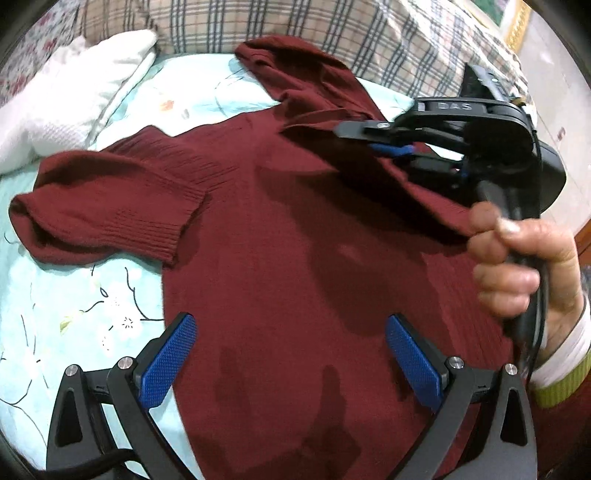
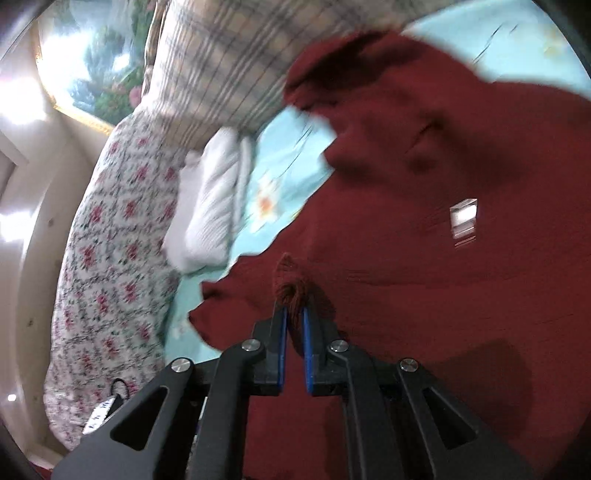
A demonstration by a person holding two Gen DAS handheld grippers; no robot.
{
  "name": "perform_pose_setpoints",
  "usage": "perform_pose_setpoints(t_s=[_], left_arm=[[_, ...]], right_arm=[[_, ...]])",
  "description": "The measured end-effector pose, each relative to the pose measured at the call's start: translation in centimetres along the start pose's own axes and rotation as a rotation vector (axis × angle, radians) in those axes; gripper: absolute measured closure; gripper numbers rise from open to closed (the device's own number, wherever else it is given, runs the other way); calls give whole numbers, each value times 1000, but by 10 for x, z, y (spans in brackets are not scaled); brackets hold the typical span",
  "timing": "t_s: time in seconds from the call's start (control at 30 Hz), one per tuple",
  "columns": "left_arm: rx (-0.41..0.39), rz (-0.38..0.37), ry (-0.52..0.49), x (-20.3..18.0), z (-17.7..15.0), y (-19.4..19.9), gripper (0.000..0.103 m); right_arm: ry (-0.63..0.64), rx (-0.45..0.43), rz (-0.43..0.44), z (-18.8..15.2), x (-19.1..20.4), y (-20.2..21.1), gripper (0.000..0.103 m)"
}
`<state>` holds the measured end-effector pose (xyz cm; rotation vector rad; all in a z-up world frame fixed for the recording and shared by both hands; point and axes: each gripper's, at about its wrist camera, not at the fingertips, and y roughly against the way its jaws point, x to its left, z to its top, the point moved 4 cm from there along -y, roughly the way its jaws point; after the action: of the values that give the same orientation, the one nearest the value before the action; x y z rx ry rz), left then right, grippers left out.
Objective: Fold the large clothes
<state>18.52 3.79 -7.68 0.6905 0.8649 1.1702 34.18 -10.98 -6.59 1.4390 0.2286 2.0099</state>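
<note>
Knitwear is filling both views: a large dark red ribbed knitted sweater [image 1: 295, 229] is lying spread across a pale turquoise bedsheet printed with white blossoms and thin black branches [image 1: 74, 317]. One sleeve with a ribbed cuff [image 1: 110, 206] is lying folded across the left side of the body, its cuff end resting partly on the sheet. At the far side another part of the sweater is bunching up towards the pillows.

The right gripper [image 2: 294, 321] is pinching a small tuft of the red knit between its blue pads [image 2: 282, 332], its jaws nearly closed with only the fabric between them. In the left wrist view this same gripper is appearing at the upper right, lifting an edge of the sweater off the body, with the person's right hand [image 1: 524, 266] wrapping around its black handle.

The left gripper [image 1: 291, 354] is hovering over the lower body of the sweater, its jaws standing wide apart and gripping nothing, blue textured pads [image 1: 166, 362] facing each other.

Beyond the sweater a white textured folded cloth [image 1: 74, 92] is lying on the sheet, beside a beige plaid pillow with dark blue stripes [image 1: 258, 26] and a white quilt dotted with red flowers [image 2: 110, 258]. The right wrist view is blurring.
</note>
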Motion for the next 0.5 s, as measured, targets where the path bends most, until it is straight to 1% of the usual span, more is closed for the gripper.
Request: perform_pose_setpoints(t_s=[0.07,0.13,0.23,0.27,0.3,0.43,0.5], left_arm=[[2,-21,28,5,3,-5,1],[4,-47,55,8,9,-14,1],[8,-94,88,7,24,-32,1],[11,-105,95,6,29,-38,1],[12,-118,101,5,36,-46,1],[27,-126,132,-1,59,-77,1],[12,-104,139,-4,72,-88,1]], right_arm=[[-1,20,-2,-5,2,-20,95],[-15,28,2,-6,0,-30,95],[-49,45,7,-4,-9,-36,90],[-60,52,10,-4,-13,-33,83],[-70,53,27,-4,-14,-28,78],[-53,-30,28,2,-11,8,77],[-64,-101,21,5,-14,43,77]])
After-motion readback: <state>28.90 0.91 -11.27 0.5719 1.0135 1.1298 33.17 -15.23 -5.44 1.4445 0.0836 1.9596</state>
